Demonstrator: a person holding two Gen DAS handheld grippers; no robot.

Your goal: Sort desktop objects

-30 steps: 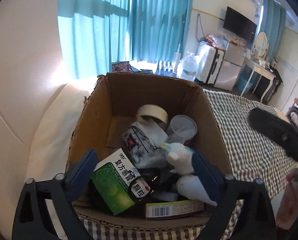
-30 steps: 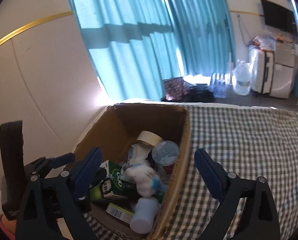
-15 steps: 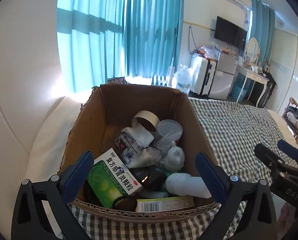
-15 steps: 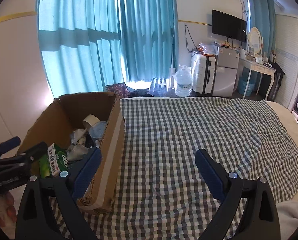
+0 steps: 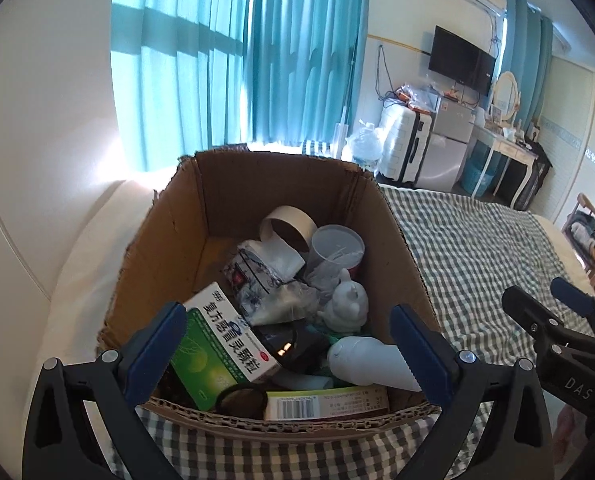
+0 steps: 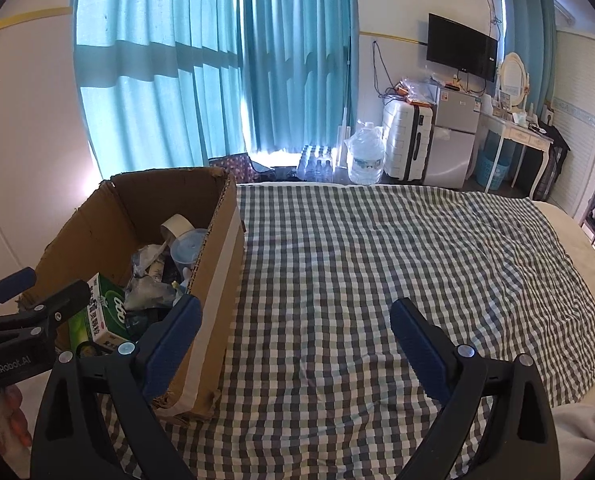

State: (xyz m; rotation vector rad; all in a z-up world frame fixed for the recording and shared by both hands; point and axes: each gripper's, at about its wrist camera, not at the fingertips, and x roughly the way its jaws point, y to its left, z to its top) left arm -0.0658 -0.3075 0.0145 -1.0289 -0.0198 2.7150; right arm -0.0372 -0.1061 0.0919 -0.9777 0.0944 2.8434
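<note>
The desktop objects are all gathered in an open cardboard box (image 5: 169,248) that stands on a bed under a checked cover (image 6: 377,280); no loose object is seen on the cover itself.

The left tongs (image 5: 289,344) are held spread and empty above the near rim of the box. The right tongs (image 6: 297,336) are likewise released and empty, over bare cover, with the box at about 10 o'clock in their view.

Inside the box, seen from the left wrist, a green and white medicine carton (image 5: 221,348) lies at 7 o'clock. It is judged light and stiff, and is best taken across its narrow faces. A second flat carton with a barcode (image 5: 325,402) is wedged against the near wall at 6 o'clock.

A white bottle (image 5: 361,364) lies on its side at 5 o'clock. Its smooth round body is likely to slip, so a grip across its middle is advised.

A small white figurine (image 5: 347,304) stands near the centre. It may be brittle and should be pinched gently around its body.

A clear plastic cup (image 5: 337,248) at 1 o'clock is thin and easily crushed. A tape roll (image 5: 287,222) at 12 o'clock is rigid and can be held through its wall. The crumpled printed bag (image 5: 257,276) is soft and can be pinched anywhere.
</note>
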